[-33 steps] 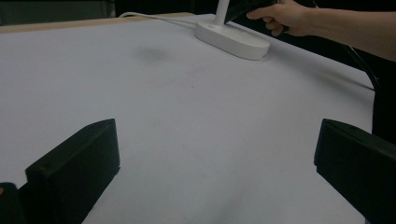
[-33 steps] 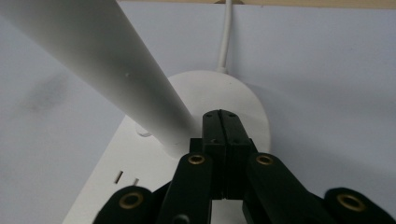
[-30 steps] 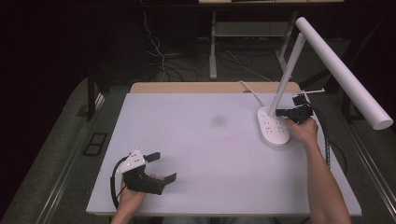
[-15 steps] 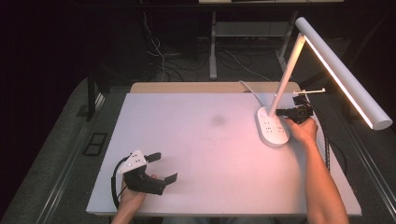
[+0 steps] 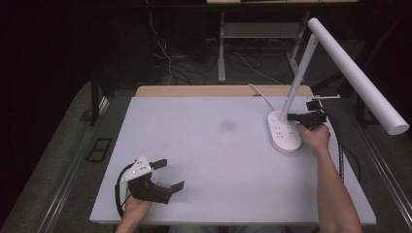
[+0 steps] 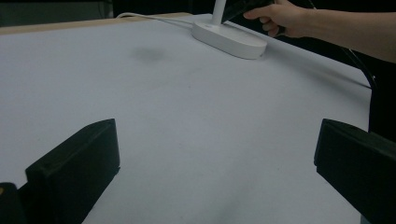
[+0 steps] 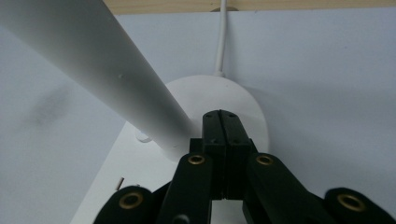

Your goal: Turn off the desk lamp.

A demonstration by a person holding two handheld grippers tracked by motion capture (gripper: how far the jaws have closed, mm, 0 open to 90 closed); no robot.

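Readable text: none in any view.
Desk lamp base (image 5: 284, 133): white, with small dark socket slots on top in the high view; no lettering or brand mark can be made out.
Lamp arm (image 7: 93, 70): plain white in the right gripper view, no print.
Table top (image 5: 209, 145): plain pale sheet with a faint grey smudge, no writing.
Left gripper (image 5: 167, 174): grey plate and black body, no legible label.

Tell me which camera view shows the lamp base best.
The high view: the whole white oval lamp base shows from above, with its stem foot and the shut right gripper over it. The left gripper view shows the base far off, side-on. The right gripper view shows it close, partly hidden behind stem and jaws.
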